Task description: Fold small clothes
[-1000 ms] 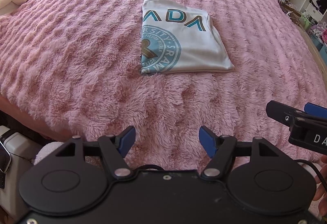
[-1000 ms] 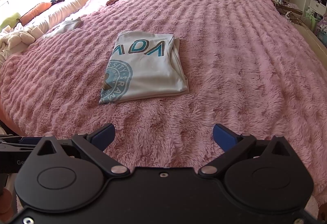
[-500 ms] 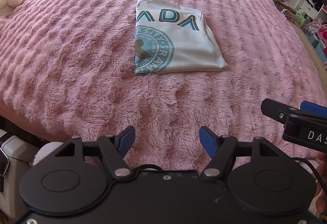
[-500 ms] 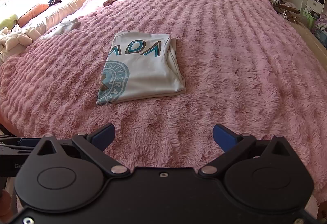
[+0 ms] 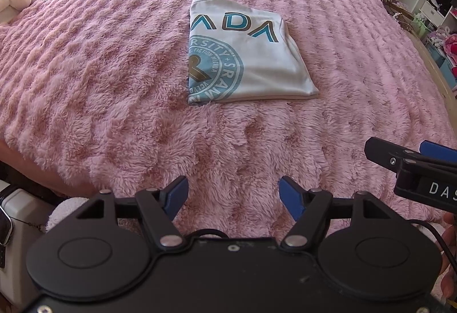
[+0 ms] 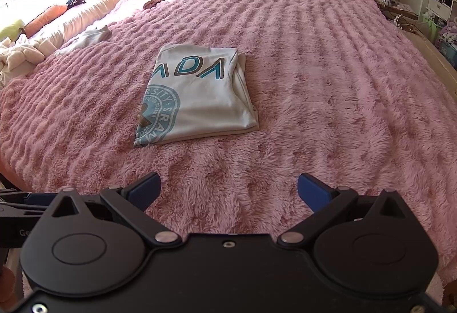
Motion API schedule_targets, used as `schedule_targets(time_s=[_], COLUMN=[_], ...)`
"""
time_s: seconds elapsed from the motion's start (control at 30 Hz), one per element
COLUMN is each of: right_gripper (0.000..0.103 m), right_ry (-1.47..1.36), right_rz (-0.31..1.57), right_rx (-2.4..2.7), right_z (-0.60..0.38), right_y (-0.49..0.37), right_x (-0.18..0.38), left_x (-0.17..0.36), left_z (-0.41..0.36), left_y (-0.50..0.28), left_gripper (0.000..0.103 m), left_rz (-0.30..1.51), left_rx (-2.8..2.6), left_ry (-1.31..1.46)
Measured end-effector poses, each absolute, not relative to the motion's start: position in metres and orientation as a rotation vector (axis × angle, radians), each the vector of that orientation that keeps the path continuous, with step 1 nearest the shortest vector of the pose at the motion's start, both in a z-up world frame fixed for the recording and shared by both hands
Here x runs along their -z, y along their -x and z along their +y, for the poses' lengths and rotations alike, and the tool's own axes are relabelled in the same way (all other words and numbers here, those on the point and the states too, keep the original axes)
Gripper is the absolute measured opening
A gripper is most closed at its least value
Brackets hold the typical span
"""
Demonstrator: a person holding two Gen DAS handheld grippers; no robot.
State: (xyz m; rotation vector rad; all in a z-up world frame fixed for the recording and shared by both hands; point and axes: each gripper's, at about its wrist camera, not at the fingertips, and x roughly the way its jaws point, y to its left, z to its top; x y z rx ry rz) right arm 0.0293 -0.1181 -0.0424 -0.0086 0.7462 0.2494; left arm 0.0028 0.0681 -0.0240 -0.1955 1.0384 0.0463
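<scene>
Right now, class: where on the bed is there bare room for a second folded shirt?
Bare blanket lies right of the shirt and between it and both open grippers. The left edge is crowded with toys and a grey cloth.

Over the last second the left gripper (image 5: 233, 194) drew back a little and swung, so the shirt (image 5: 245, 55) slid from right of its centreline to nearly straight ahead. The right gripper (image 6: 228, 193) rose and pulled back slightly, so the shirt (image 6: 197, 95) sat a bit farther ahead and lower in its view.
</scene>
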Motion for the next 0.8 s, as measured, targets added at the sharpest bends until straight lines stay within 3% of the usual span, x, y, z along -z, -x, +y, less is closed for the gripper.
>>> schedule_targets(time_s=[0.8], right_gripper=[0.103], right_ry=[0.009], right_rz=[0.750], right_rx=[-0.245], right_z=[-0.1190], right_y=[-0.0286], right_x=[0.0417], left_x=[0.0214], left_z=[0.0679], left_y=[-0.0003], left_gripper=[0.072], left_rz=[1.037], left_rx=[-0.063], left_ry=[0.195])
